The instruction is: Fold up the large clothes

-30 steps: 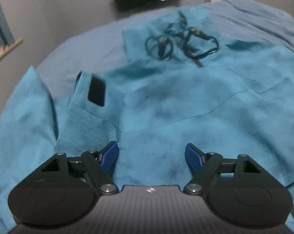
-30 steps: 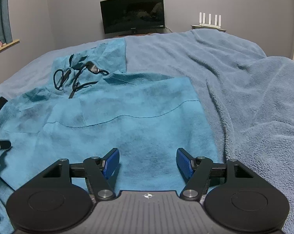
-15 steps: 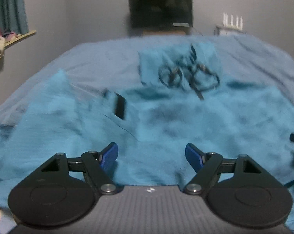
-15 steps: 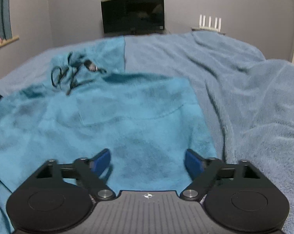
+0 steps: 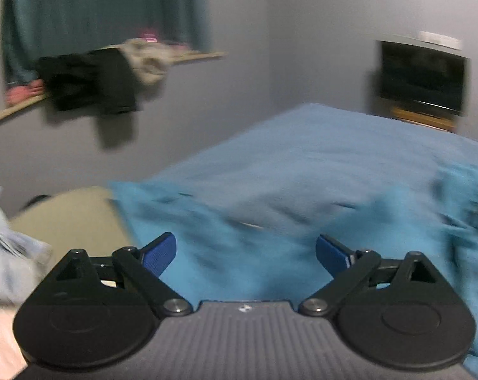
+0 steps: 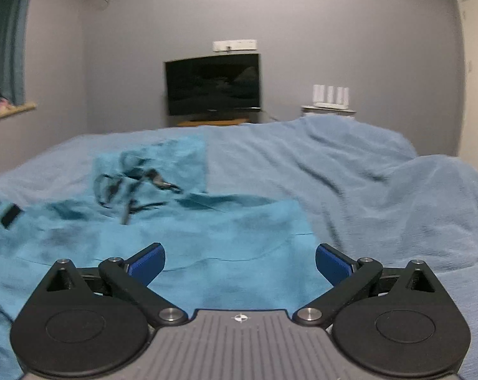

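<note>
Lying spread across the pale blue bed blanket (image 6: 381, 171) for folding: teal fleece garment (image 6: 213, 240); left gripper (image 5: 245, 253) and right gripper (image 6: 240, 261) both opening, nothing between jaws.

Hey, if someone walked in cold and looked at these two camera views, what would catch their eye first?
Probably the bright teal garment spread over the paler blue bed cover, with a tangle of black drawstrings lying on it toward the far left. Behind the bed, a dark screen stands against the grey wall. In the blurred left wrist view, dark clothing hangs off a wall shelf at upper left.
</note>
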`<state>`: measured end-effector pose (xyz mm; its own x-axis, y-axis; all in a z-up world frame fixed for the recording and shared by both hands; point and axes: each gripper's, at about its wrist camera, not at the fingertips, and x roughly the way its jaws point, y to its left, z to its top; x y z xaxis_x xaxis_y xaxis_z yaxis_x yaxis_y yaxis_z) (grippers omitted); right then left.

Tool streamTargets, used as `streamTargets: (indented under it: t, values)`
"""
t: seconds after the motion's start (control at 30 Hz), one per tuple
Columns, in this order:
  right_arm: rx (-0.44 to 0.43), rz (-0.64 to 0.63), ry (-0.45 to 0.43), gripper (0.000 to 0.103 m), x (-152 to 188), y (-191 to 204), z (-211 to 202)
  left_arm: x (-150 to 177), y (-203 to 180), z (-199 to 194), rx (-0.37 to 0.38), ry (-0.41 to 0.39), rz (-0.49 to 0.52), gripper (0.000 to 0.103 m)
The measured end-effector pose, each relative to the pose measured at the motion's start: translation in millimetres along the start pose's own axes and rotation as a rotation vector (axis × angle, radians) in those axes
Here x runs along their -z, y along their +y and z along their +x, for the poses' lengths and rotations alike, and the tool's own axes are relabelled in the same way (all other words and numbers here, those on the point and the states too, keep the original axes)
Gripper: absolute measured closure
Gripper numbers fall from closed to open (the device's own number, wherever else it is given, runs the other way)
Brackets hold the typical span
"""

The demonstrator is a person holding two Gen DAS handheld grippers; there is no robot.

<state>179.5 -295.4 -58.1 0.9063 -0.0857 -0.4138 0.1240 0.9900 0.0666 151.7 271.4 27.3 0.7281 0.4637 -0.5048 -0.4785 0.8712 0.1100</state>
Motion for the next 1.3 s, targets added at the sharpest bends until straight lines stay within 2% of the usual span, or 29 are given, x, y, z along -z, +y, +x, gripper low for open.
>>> streamTargets:
  t: [0.1,0.27,0.3,0.37,0.43,0.47,0.53,0.57,0.6,0.63,0.83,0.97,1.03,1.17,1.3]
  values:
    - [-0.035,0.014,0.02,0.001,-2.0,4.6,-0.8,-8.6,39.3,34.6,-0.084,0.039,-0.048,0.007]
    - [-0.027,-0.015,0.029,0.001,0.7,16.5,1.4,-13.2,84.0,88.5,-0.123,0.127,-0.149,0.008]
    - [-0.041,-0.014,0.034,0.001,1.9,18.1,2.3,-13.5,91.5,94.7,-0.109,0.133,-0.174,0.008]
    - [-0.112,0.028,0.051,0.001,2.5,15.2,6.0,-15.7,96.4,107.5,-0.081,0.123,-0.195,0.008]
    - [-0.179,0.088,0.056,0.001,3.5,9.9,9.4,-17.8,95.2,119.1,-0.096,0.124,-0.158,0.014]
    - [-0.194,0.11,0.057,0.001,3.7,8.4,11.2,-18.2,93.2,124.8,-0.109,0.129,-0.136,0.019]
    - [-0.194,0.135,0.062,0.001,4.3,7.6,15.2,-19.7,87.4,131.3,-0.141,0.132,-0.087,0.061]
    - [-0.186,0.14,0.066,0.001,5.0,7.8,17.0,-20.5,84.9,132.7,-0.123,0.131,-0.079,0.074]
    - [-0.18,0.142,0.073,0.001,5.8,7.9,18.9,-19.9,84.7,131.2,-0.095,0.122,-0.084,0.092]
    - [-0.178,0.145,0.082,0.001,6.5,7.9,20.3,-21.1,83.8,127.6,-0.073,0.111,-0.093,0.094]
    - [-0.19,0.143,0.077,0.001,8.5,8.5,18.1,-37.7,62.9,64.5,0.057,-0.051,-0.112,0.101]
    - [-0.197,0.14,0.07,0.001,8.8,7.5,15.0,-65.2,27.0,0.0,0.156,-0.175,-0.044,0.102]
    - [-0.2,0.133,0.07,0.001,8.9,8.1,14.0,-83.1,6.6,-34.4,0.229,-0.236,-0.037,0.102]
    - [-0.205,0.115,0.068,0.001,9.9,9.4,11.7,-113.9,-48.8,-101.5,0.392,-0.335,-0.001,0.103]
    - [-0.207,0.12,0.06,0.001,10.4,7.3,8.3,-131.6,-131.2,-165.6,0.578,-0.407,0.076,0.103]
